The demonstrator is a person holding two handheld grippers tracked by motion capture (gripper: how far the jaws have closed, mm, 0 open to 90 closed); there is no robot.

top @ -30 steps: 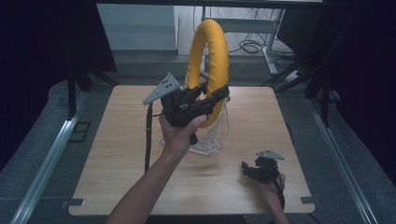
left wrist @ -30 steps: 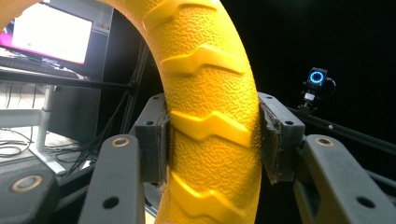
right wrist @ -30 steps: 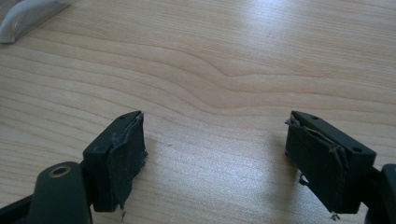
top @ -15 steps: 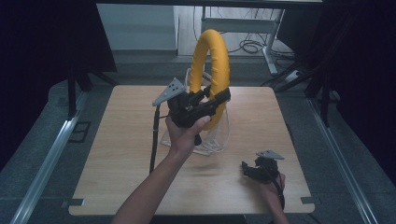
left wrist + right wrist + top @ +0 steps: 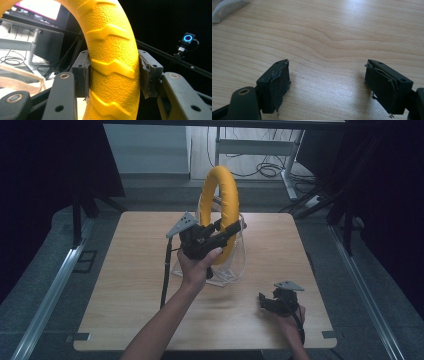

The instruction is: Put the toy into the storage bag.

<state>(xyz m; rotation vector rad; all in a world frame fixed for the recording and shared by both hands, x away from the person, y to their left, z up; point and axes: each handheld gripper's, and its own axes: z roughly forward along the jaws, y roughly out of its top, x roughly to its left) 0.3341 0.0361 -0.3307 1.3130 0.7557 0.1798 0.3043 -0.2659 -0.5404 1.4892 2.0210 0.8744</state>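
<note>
Up above the table (image 5: 125, 285), the left gripper (image 5: 227, 231) holds a yellow ring (image 5: 227, 200) upright, its jaws clamped on the ribbed band from either side, as the left gripper view shows (image 5: 112, 70). Just below and behind the ring stands a clear plastic holder (image 5: 235, 265). Well to its right, the right gripper (image 5: 267, 302) rests low near the table's near edge, jaws spread wide over bare wood (image 5: 327, 85).

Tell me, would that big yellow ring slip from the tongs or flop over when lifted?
Slipping seems unlikely: the yellow ring has a pebbled skin and raised ridges, and the left tongs press it from both sides. It probably stays stiff, since it keeps its round shape upright. Freed, it might roll or tip, standing on edge in its clear stand.
</note>
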